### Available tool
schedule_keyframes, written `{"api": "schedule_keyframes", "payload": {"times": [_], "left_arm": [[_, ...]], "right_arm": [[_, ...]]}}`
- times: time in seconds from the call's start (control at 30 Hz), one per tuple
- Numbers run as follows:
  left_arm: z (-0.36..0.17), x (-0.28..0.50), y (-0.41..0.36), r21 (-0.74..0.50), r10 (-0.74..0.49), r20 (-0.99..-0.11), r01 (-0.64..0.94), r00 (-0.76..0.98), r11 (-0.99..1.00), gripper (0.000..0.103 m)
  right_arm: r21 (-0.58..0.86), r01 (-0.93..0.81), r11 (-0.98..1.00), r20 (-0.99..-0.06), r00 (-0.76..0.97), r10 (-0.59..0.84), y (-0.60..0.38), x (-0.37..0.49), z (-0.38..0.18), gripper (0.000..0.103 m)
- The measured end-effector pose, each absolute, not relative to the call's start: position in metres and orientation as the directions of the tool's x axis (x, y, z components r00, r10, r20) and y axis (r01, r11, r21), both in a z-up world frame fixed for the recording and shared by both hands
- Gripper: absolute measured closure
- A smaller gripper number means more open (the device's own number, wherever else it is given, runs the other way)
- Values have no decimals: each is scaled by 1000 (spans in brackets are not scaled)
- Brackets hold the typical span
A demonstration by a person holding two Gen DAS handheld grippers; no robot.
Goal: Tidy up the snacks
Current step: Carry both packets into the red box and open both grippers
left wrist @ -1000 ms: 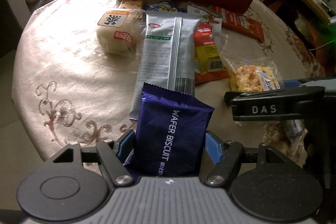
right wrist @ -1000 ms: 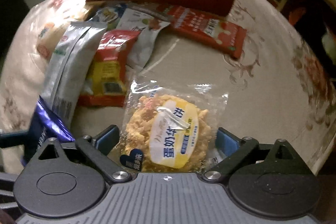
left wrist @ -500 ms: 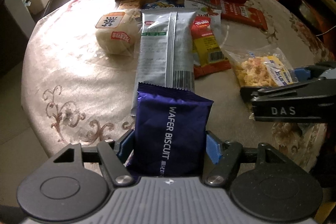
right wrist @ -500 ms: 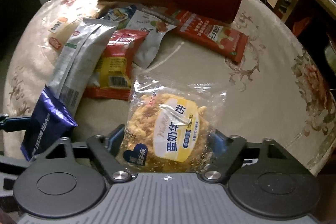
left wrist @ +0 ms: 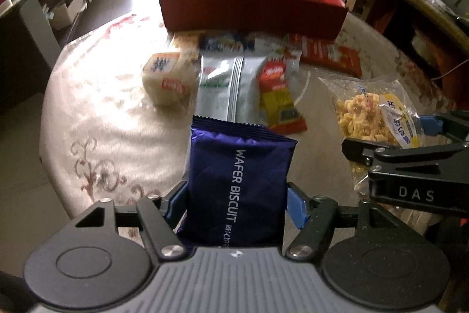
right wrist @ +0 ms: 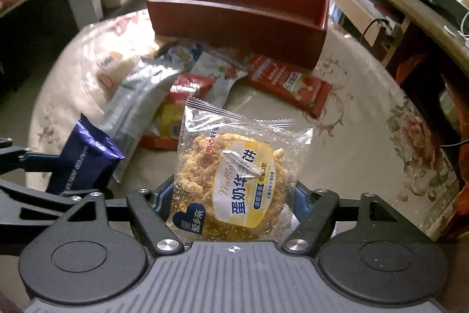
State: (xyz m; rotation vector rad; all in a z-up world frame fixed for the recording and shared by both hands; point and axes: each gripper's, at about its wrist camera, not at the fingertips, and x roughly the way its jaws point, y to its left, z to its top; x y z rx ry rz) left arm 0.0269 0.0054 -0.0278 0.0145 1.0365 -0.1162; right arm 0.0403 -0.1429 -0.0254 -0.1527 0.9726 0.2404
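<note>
Snacks lie in a loose cluster on the round tablecloth-covered table (left wrist: 96,107), just in front of the red box (left wrist: 252,11), whose long front wall runs crosswise at the far side and whose open top shows no contents from here. Nearest the box sit a red-orange flat packet (right wrist: 290,81), a silver pouch (left wrist: 225,87) with its long axis running toward the box, a red-and-yellow packet (left wrist: 278,99) beside it, and a wrapped bun (left wrist: 167,78) to the left. Bare cloth stretches left of the bun and right of the red-orange packet, out to the table's curved edge. The left gripper (left wrist: 237,195) is clamped on a purple wafer biscuit pack (left wrist: 237,181), held off the table with its long axis pointing at the box. The right gripper (right wrist: 231,195) is closed on a clear-wrapped egg-milk waffle cake (right wrist: 234,181), likewise lifted and pointing boxward.
</note>
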Motion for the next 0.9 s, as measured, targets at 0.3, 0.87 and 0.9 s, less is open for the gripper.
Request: {"api": "schedule_keyframes", "payload": {"times": [0.3, 0.87, 0.9], "left_arm": [[-13, 49, 0, -24, -79, -829, 107, 553, 994, 31], [5, 101, -11, 3, -65, -796, 110, 602, 994, 31], [6, 104, -12, 3, -65, -794, 111, 605, 994, 31]], "right_arm": [[6, -232, 973, -786, 601, 148, -147, 54, -4, 23], [10, -211, 977, -750, 645, 147, -155, 98, 8, 23], [11, -211, 977, -748, 647, 149, -155, 101, 9, 23]]}}
